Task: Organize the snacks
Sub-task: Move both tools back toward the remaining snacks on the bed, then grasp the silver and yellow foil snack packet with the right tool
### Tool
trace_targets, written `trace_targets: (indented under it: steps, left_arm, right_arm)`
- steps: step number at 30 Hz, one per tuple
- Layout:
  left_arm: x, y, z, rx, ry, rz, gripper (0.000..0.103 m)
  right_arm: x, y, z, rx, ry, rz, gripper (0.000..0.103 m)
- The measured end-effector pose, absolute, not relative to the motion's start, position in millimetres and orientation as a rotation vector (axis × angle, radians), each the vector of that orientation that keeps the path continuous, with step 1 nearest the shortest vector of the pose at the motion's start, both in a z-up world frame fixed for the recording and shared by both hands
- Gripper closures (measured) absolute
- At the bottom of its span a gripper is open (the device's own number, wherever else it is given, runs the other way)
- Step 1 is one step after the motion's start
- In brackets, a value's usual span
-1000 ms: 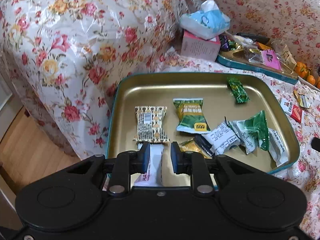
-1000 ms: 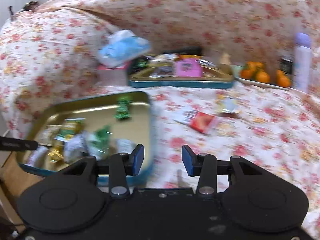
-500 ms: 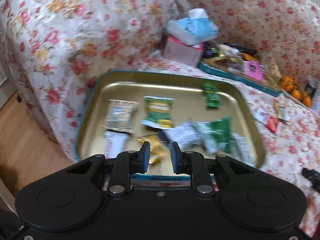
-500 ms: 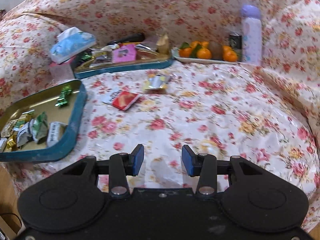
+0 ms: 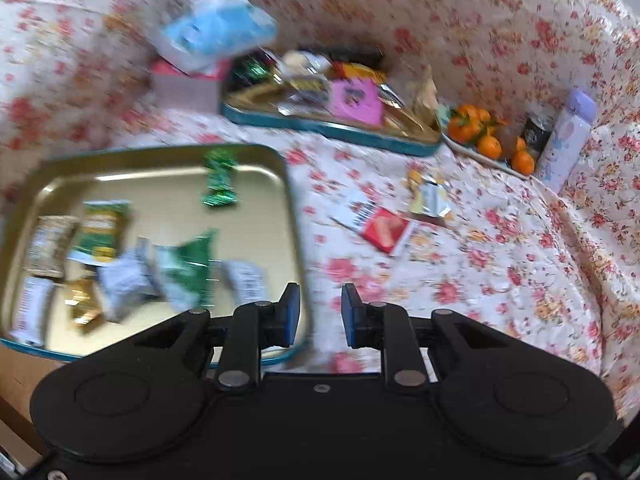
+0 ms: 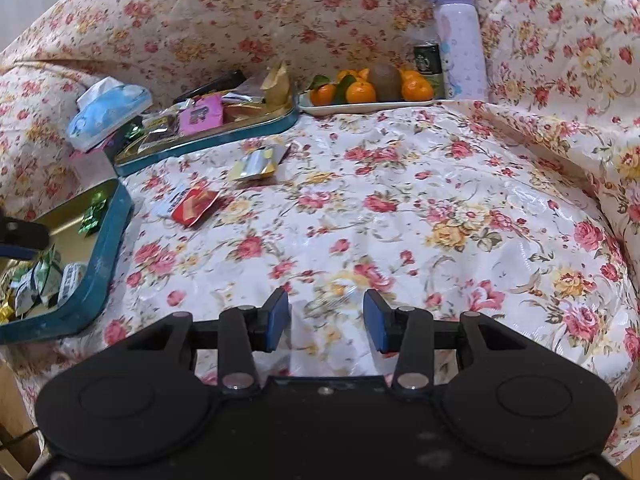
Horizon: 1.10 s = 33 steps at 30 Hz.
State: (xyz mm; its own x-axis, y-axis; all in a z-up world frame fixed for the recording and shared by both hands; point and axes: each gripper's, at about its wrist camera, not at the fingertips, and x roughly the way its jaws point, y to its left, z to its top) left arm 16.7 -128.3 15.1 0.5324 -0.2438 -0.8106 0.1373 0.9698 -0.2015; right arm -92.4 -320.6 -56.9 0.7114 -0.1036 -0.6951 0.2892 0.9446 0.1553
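Observation:
A gold tin tray with a teal rim (image 5: 292, 216) (image 6: 108, 248) holds several wrapped snacks, among them a green candy (image 5: 219, 184) and a green-white packet (image 5: 188, 268). Two loose snacks lie on the floral cloth: a red-white packet (image 5: 380, 226) (image 6: 195, 206) and a gold-silver packet (image 5: 430, 196) (image 6: 256, 165). My left gripper (image 5: 316, 316) is open and empty above the tray's right front corner. My right gripper (image 6: 326, 316) is open and empty over bare cloth, well short of the loose packets.
A second teal tray (image 5: 332, 130) (image 6: 208, 142) with mixed snacks stands at the back. Beside it are a tissue box (image 5: 196, 60) (image 6: 106, 114), a plate of oranges (image 6: 368, 90) (image 5: 486, 140), a dark can (image 6: 428, 62) and a lilac bottle (image 6: 460, 40) (image 5: 566, 140).
My left gripper let go of a white packet into the tray, pulled back and swung right. My right gripper swung right from the tray to face the open cloth.

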Motion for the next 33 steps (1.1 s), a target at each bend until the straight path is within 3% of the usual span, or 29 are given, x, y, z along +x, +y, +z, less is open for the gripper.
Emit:
trace_targets:
  steps: [21,33]
  left_arm:
    - [61.1,-200.5,-38.1,-0.046,1.142,-0.164,0.073]
    - [48.9,-203.6,-40.1,0.003,1.067,-0.175,0.070]
  right_arm:
    - [-4.7,-357.4,-32.4,0.293,0.686,-0.129,0.058]
    - [67.8,-347.8,-37.3,0.287,0.761,-0.011,0.058]
